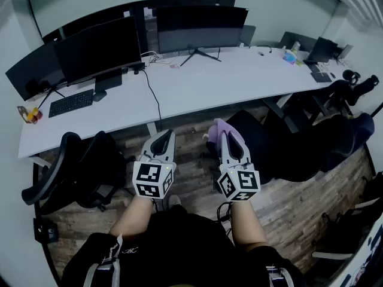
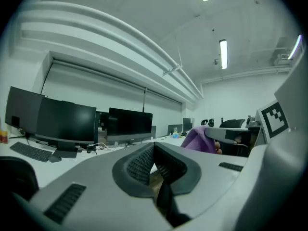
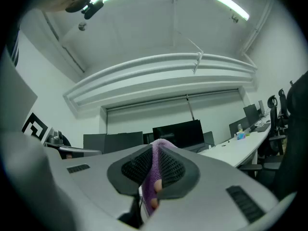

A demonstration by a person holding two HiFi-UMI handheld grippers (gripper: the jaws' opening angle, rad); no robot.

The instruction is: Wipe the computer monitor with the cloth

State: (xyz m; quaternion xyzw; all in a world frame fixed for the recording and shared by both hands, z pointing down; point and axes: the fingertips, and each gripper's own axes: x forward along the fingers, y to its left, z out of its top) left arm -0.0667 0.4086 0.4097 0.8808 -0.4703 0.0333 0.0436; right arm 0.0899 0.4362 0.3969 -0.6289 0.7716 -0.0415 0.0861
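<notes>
A purple cloth (image 1: 216, 128) is pinched between the jaws of my right gripper (image 1: 226, 135), which is shut on it; in the right gripper view the cloth (image 3: 155, 170) hangs down between the pads. My left gripper (image 1: 164, 137) is held beside it, shut with nothing in it, its tips (image 2: 154, 146) meeting. Both hover over the floor in front of a long white desk (image 1: 203, 82). Three dark monitors stand along the desk's back: a middle one (image 1: 200, 27), a left one (image 1: 99, 49) and a far-left one (image 1: 30, 70). From the left gripper view the cloth (image 2: 199, 138) shows at the right.
A keyboard (image 1: 70, 103) and mouse lie left on the desk, and a black cable (image 1: 154, 97) runs across it. Black office chairs stand at the left (image 1: 78, 166) and right (image 1: 287, 142) of me. Small items (image 1: 290, 55) sit at the desk's far right end.
</notes>
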